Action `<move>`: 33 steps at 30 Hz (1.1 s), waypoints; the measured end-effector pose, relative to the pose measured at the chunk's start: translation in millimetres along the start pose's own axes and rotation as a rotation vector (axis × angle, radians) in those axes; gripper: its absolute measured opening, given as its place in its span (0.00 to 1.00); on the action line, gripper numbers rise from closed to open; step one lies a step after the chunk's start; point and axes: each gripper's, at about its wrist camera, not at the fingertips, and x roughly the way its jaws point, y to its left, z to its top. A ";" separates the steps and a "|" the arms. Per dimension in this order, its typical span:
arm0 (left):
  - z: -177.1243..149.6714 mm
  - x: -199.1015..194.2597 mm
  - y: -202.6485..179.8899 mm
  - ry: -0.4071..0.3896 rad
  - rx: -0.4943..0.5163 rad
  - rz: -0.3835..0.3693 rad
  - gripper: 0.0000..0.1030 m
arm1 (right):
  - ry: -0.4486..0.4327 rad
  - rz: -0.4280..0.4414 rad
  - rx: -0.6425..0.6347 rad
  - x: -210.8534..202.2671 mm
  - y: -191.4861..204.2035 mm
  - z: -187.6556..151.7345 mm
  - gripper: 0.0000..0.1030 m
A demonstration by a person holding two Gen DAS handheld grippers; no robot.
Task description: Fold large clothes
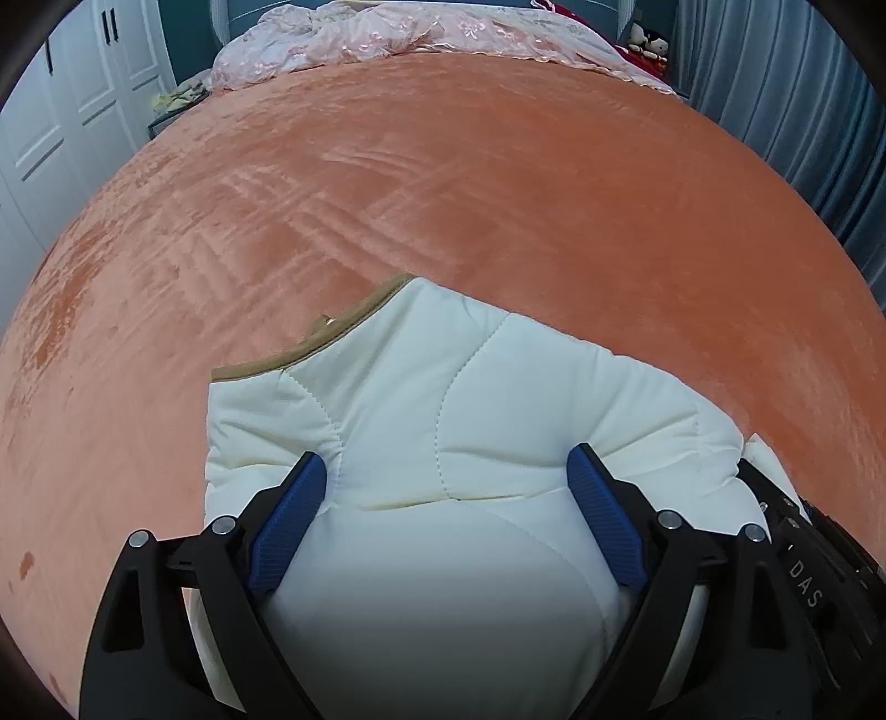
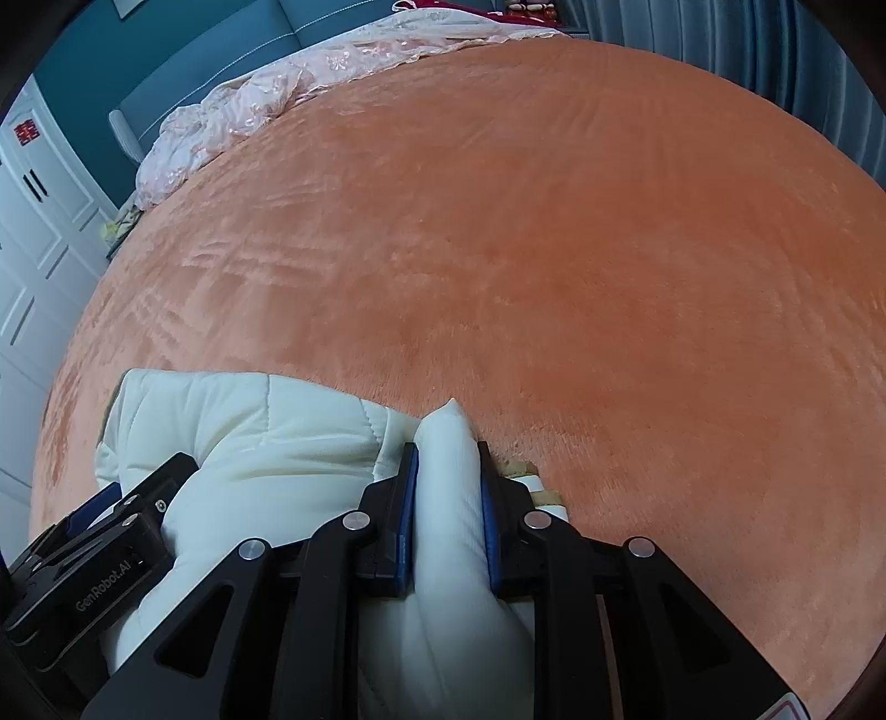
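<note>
A cream quilted jacket (image 1: 443, 399) with tan trim lies bunched at the near edge of the orange bed; it also shows in the right wrist view (image 2: 260, 443). My left gripper (image 1: 448, 471) has its jaws wide apart around a thick bulge of the jacket, and the blue pads (image 1: 293, 509) press into its sides. My right gripper (image 2: 447, 459) is shut on a narrow fold of the jacket (image 2: 446, 487) at its right end. Each gripper's black body shows at the edge of the other's view.
The orange plush bedspread (image 1: 443, 194) stretches far ahead. A pink lace quilt (image 1: 387, 33) lies crumpled at the headboard end. White wardrobe doors (image 1: 66, 111) stand on the left, grey-blue curtains (image 1: 803, 111) on the right.
</note>
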 end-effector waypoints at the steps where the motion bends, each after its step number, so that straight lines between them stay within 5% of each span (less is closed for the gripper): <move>1: -0.1 0.5 0.0 -0.003 0.000 0.002 0.84 | -0.002 0.001 0.000 0.5 -0.1 0.0 0.18; 33: -1.6 0.2 -5.1 -0.029 0.012 0.047 0.85 | -0.046 0.056 0.051 -2.4 -9.1 -4.0 0.18</move>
